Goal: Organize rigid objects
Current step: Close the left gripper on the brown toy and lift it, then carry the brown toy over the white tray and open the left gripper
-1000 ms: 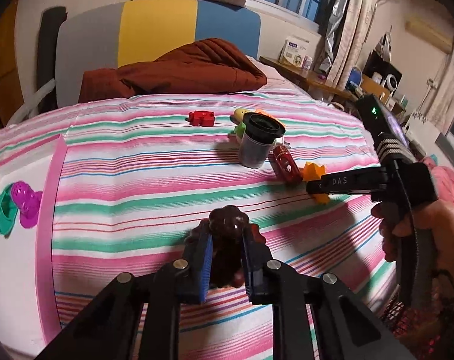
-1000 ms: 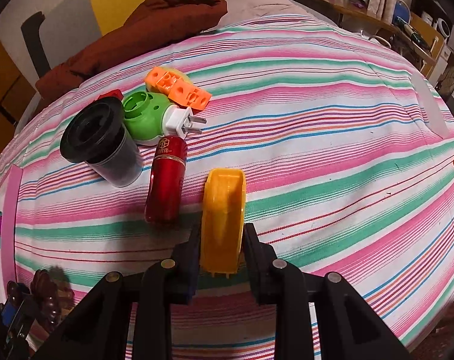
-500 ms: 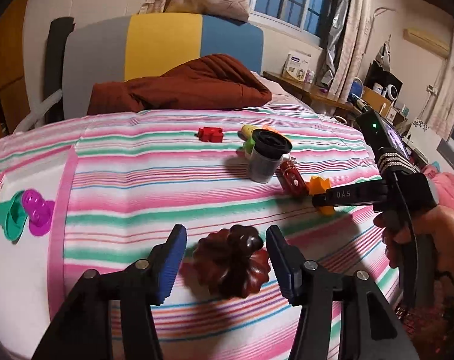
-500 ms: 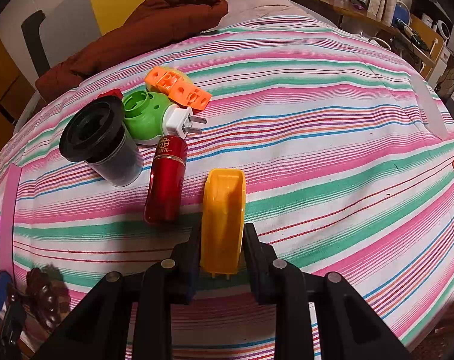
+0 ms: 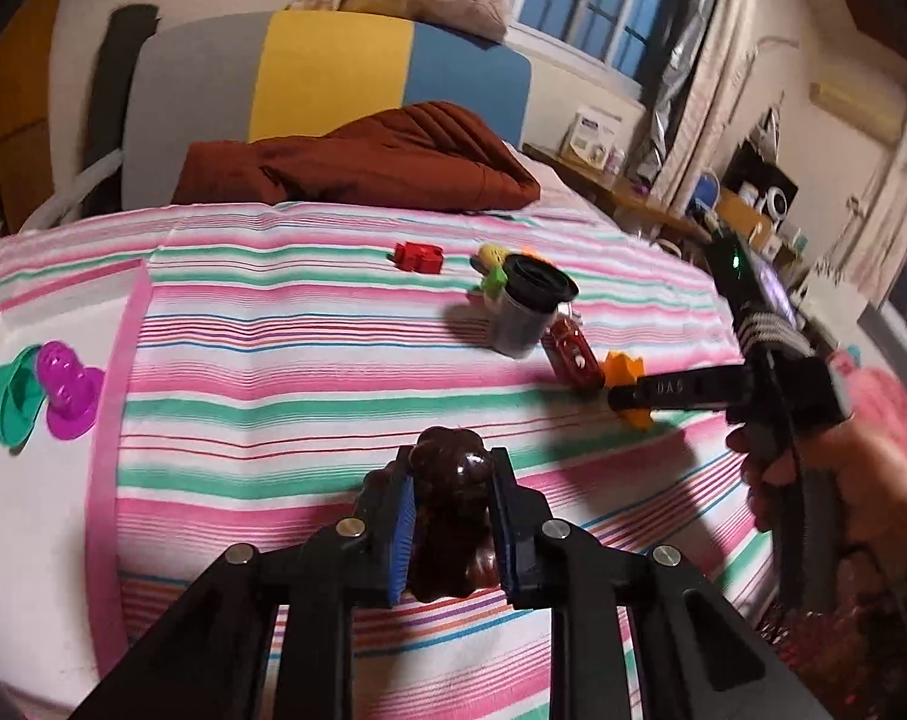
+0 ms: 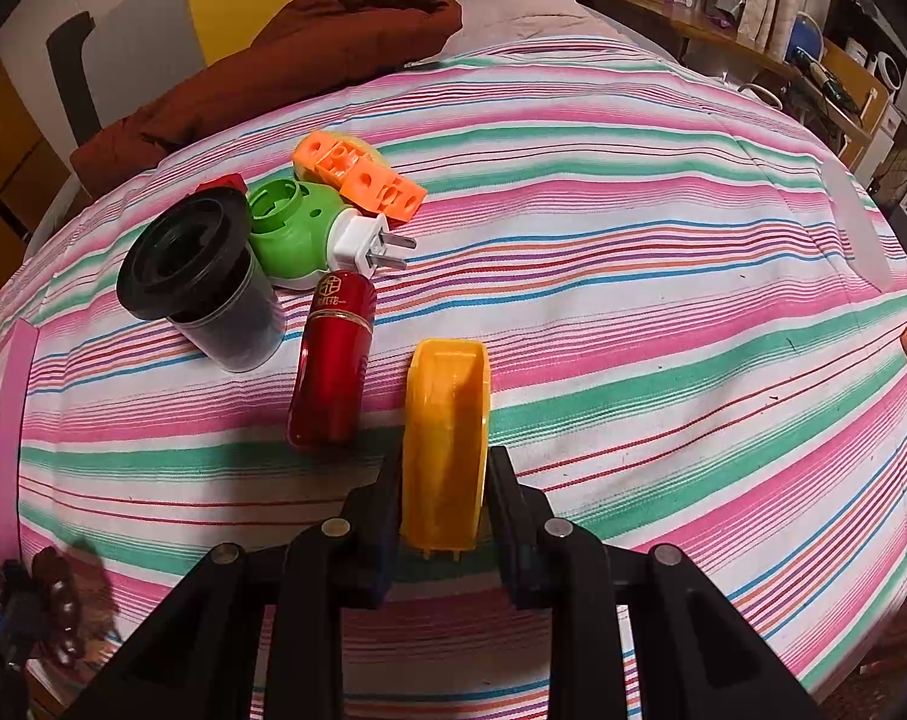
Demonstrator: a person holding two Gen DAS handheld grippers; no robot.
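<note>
**Both claws clamped, one toy apiece**

Now we work from the left. Far off to the left gripper's point(image 5: 452, 516) left lie a teal and a magenta cup point(image 5: 69, 384). Between its blue pads sits the dark brown fluted mould point(image 5: 450, 516), pinched tight just above the striped bedsheet point(image 5: 273, 360). Ahead and rightward stands the black canister point(image 6: 198, 276), touching the green plug-in point(image 6: 300, 240); the red tube point(image 6: 330, 360) lies just beside. Our right gripper point(image 6: 444, 504) is clenched on the yellow piece point(image 6: 447, 438), which rests on the sheet.
</note>
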